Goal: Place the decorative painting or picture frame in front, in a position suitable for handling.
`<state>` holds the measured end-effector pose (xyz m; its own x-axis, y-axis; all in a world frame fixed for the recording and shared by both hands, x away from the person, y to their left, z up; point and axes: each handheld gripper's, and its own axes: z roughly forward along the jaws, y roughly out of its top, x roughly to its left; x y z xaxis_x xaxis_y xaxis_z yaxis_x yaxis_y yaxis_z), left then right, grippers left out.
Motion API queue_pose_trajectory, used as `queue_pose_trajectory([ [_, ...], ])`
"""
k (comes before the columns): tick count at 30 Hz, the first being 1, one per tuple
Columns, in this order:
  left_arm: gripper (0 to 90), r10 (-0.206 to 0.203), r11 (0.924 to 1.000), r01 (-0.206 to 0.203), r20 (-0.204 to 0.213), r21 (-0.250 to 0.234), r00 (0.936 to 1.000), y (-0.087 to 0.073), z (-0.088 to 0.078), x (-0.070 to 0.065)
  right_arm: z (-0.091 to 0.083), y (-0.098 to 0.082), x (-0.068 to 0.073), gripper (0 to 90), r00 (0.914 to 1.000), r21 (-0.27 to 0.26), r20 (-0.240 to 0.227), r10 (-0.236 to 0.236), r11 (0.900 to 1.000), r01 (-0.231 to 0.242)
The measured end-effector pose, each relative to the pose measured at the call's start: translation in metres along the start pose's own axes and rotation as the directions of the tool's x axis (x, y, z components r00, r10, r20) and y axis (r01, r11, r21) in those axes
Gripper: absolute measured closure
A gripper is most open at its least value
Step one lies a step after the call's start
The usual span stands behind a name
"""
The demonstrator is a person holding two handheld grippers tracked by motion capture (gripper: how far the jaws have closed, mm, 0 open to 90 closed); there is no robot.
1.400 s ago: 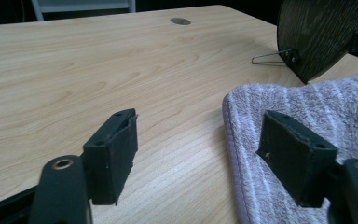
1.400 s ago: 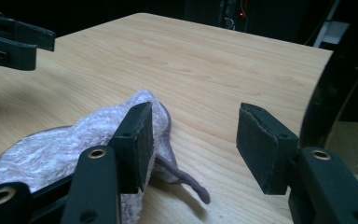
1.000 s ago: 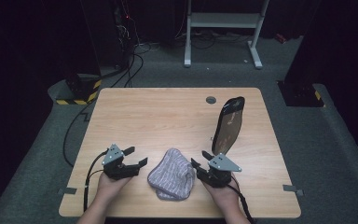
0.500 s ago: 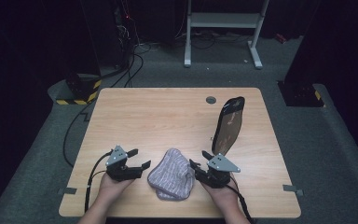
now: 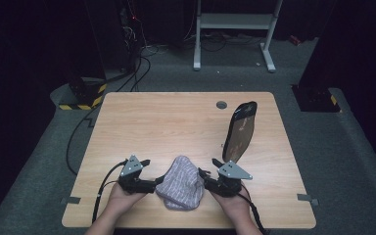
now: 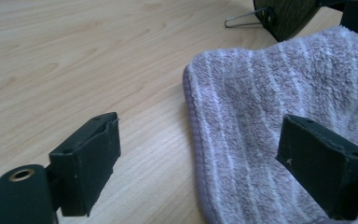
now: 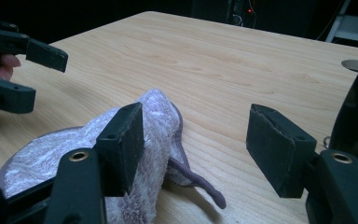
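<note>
From above, the left gripper (image 5: 157,184) and right gripper (image 5: 201,175) flank a striped towel (image 5: 180,183) near the table's (image 5: 166,122) front edge. Both have just been opening and stand wide, gripping nothing. The left gripper view shows the towel's hemmed edge (image 6: 196,140) between its jaws; the right gripper view shows a loose corner (image 7: 200,184).

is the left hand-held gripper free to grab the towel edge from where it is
Probably yes: the left hand-held gripper stands open with the towel hem lying between its jaws, nothing in between.
</note>
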<state>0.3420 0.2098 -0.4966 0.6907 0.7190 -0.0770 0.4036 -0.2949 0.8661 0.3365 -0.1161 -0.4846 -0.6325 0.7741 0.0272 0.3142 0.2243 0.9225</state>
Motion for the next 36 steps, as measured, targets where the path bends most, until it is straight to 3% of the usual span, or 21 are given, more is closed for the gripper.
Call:
queue_pose_trajectory([
  [5,11.8,0.020,0.9993,-0.021,0.044,0.030,0.9988,0.002,0.009,-0.011,0.001,0.000,0.000,36.6,1.0000,0.000,-0.001,-0.001,1.000,0.001],
  [6,11.9,0.035,0.9953,-0.043,0.095,0.086,0.9948,0.004,0.018,-0.019,0.001,0.000,0.000,36.6,1.0000,0.001,-0.001,-0.002,1.000,0.002],
  [7,11.6,0.035,0.9953,-0.043,0.095,0.086,0.9948,0.004,0.018,-0.019,0.002,0.000,0.000,36.6,1.0000,0.001,-0.002,-0.003,1.000,0.003],
  [8,10.4,0.069,0.9867,-0.086,0.125,0.138,0.9898,0.004,0.029,-0.028,0.002,0.000,0.001,36.6,1.0000,0.002,-0.003,-0.004,1.000,0.004],
  [11,6.8,0.069,0.9759,-0.101,0.166,0.193,0.9838,0.002,0.045,-0.037,0.002,0.000,0.002,36.7,1.0000,0.003,-0.003,-0.006,1.000,0.006],
  [12,6.4,0.069,0.9759,-0.101,0.166,0.193,0.9838,0.002,0.045,-0.037,0.003,0.000,0.003,36.7,0.9999,0.001,-0.001,-0.010,1.000,0.010],
  [13,6.3,0.084,0.9679,-0.124,0.183,0.218,0.9794,0.002,0.052,-0.042,0.003,0.000,0.003,36.8,0.9999,0.004,0.001,-0.012,1.000,0.012],
  [14,6.3,0.107,0.9609,-0.149,0.181,0.234,0.9777,0.001,0.055,-0.045,0.003,0.000,0.004,36.8,0.9999,0.006,0.001,-0.014,1.000,0.014],
  [15,6.3,0.107,0.9609,-0.149,0.181,0.234,0.9777,0.001,0.055,-0.045,0.003,0.000,0.004,36.8,0.9999,0.006,0.001,-0.014,1.000,0.014],
  [16,6.3,0.127,0.9523,-0.169,0.174,0.254,0.9765,0.001,0.058,-0.048,0.003,0.000,0.005,36.9,0.9999,0.006,0.001,-0.015,1.000,0.014],
  [17,6.3,0.137,0.9485,-0.179,0.169,0.261,0.9760,0.001,0.060,-0.049,0.003,-0.001,0.006,37.0,0.9999,0.006,0.002,-0.017,1.000,0.017],
  [20,7.9,0.140,0.9471,-0.180,0.161,0.266,0.9769,0.001,0.060,-0.049,0.003,-0.001,0.006,37.0,0.9998,0.008,0.002,-0.021,1.000,0.021],
  [24,13.4,0.169,0.9426,-0.206,0.158,0.263,0.9729,0.000,0.059,-0.050,0.003,-0.002,0.006,37.2,0.9997,0.012,0.001,-0.024,1.000,0.024],
  [25,15.6,0.167,0.9448,-0.203,0.156,0.257,0.9737,0.000,0.058,-0.050,0.003,-0.002,0.006,37.3,0.9997,0.012,0.002,-0.024,1.000,0.024],
  [26,22.3,0.167,0.9464,-0.203,0.155,0.252,0.9736,0.000,0.057,-0.050,0.003,-0.002,0.006,37.3,0.9997,0.011,0.002,-0.025,1.000,0.025],
  [28,26.2,0.164,0.9498,-0.199,0.157,0.242,0.9739,-0.001,0.055,-0.051,0.003,-0.002,0.006,37.3,0.9997,0.011,0.002,-0.026,1.000,0.026],
  [29,37.1,0.166,0.9510,-0.200,0.159,0.235,0.9733,-0.001,0.054,-0.051,0.003,-0.001,0.006,37.4,0.9997,0.010,0.002,-0.026,1.000,0.026],
  [36,54.8,0.160,0.9566,-0.195,0.171,0.216,0.9722,-0.002,0.051,-0.049,0.003,-0.001,0.006,37.9,0.9996,0.011,0.005,-0.028,1.000,0.028],
])
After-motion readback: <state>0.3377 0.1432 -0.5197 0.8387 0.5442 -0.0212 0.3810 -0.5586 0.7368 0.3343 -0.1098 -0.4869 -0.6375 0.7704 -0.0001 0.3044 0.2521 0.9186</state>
